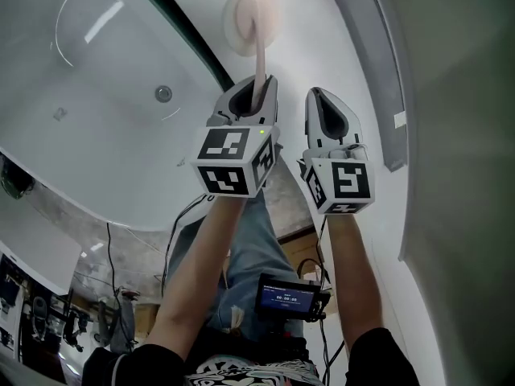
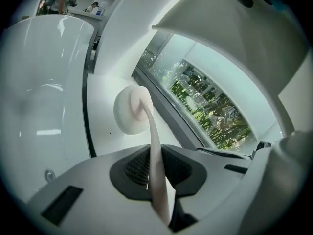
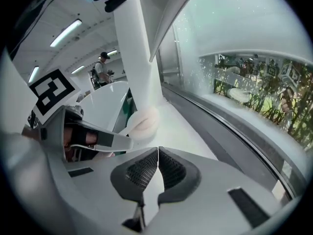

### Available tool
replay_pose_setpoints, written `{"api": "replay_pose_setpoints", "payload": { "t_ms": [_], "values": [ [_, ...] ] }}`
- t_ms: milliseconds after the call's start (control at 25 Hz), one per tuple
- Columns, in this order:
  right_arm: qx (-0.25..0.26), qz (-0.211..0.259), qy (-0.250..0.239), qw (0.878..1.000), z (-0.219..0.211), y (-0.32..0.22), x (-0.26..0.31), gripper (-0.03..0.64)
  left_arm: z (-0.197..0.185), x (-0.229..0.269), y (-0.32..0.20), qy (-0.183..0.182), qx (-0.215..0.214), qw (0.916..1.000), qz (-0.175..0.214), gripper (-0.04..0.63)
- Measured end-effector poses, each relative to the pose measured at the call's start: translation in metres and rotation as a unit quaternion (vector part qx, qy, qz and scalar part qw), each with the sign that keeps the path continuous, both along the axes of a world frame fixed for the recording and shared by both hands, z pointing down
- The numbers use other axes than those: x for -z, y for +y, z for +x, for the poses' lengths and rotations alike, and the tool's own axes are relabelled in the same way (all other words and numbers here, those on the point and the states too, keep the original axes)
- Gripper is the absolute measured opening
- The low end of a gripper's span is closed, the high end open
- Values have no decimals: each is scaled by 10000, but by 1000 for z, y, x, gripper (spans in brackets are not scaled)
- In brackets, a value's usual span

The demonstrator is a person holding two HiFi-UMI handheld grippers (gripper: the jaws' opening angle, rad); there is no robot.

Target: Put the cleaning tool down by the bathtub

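Beside bathtub [image 1: 80, 127]: left gripper [image 2: 155, 156] clamps brush handle [image 2: 152, 126], lower end hidden; right gripper [image 3: 157, 155] closed, empty

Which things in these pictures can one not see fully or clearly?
Head view: the scrubber has its handle end hidden inside the left tool.
Head view: the bathtub is cut off by the left and top edges.
Head view: the print on the small screen is too small to read.
All views: whether the scrubber's pad touches the ledge.
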State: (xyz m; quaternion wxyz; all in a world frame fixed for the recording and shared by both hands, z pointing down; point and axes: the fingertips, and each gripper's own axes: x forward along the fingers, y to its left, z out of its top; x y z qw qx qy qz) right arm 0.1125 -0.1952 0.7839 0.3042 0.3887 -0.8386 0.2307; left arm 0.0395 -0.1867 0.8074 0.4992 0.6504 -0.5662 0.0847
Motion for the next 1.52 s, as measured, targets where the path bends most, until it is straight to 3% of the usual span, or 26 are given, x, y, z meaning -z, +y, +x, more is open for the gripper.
{"api": "replay_pose_setpoints", "payload": {
  "t_ms": [320,640,880,1160,1320,1520],
  "values": [
    [-55,-45,5,10000,7,-6,-15,28,21,-28,-11,465,231,9982,-289,54],
    [-27,-77,-6,10000,9,-1,-23,28,24,-56,-17,639,521,9953,-513,54],
    [-36,-98,-18,9999,16,1,-27,28,29,-74,-13,577,613,9937,-742,54],
    [-10,-198,-76,9998,9,8,-30,28,39,-78,-8,591,213,9939,-906,65],
    [-44,-246,-67,9997,13,12,-31,28,54,-73,-6,535,-329,9938,-922,243],
    [-214,-272,42,9994,30,13,-31,28,61,-76,9,-67,-968,9881,-1191,284]
  ]
}}
